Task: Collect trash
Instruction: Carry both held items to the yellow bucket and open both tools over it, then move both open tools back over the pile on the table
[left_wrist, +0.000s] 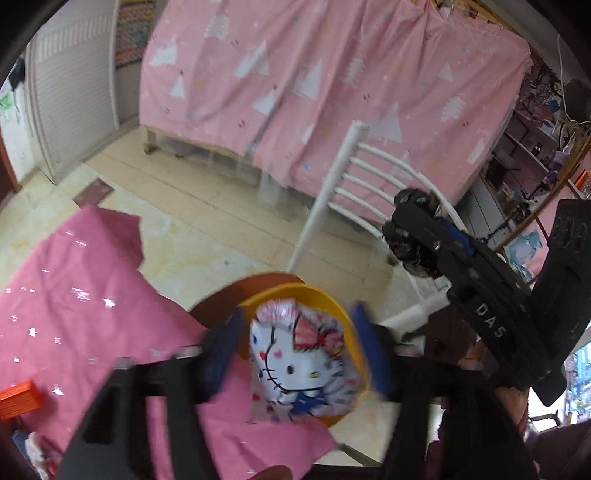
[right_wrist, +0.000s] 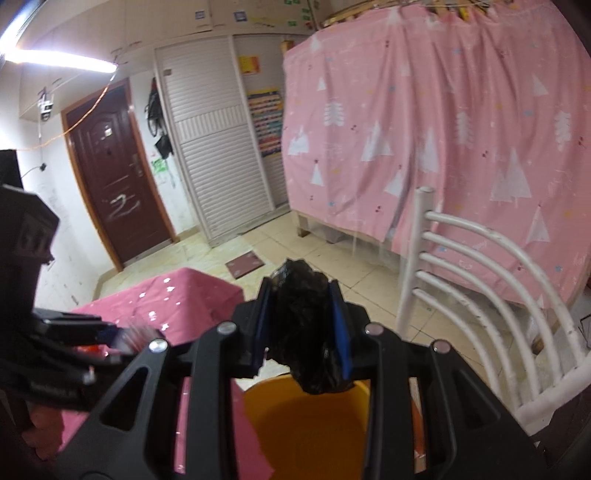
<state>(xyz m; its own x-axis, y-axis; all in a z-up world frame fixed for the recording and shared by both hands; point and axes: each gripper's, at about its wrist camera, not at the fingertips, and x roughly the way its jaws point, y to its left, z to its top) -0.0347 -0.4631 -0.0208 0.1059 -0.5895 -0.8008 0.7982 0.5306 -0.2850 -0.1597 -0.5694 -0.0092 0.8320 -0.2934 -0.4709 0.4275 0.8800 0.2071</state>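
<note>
While the left gripper (left_wrist: 295, 350) is hanging over the yellow bin (left_wrist: 354, 332), its fingers are standing spread, with the cartoon-cat wrapper (left_wrist: 299, 358) lying between them inside the bin, clear of both pads. Just beside it, the right gripper (right_wrist: 301, 332) is pinching a crumpled black plastic bag (right_wrist: 303, 332), which is dangling over the bin's rim. Bordering the bin's left side is the edge of a table under a pink starred cloth (left_wrist: 74, 302). Behind the bin a white slatted chair (right_wrist: 480, 280) is standing, and farther back a pink tree-print curtain (right_wrist: 443, 129) is hanging.
</note>
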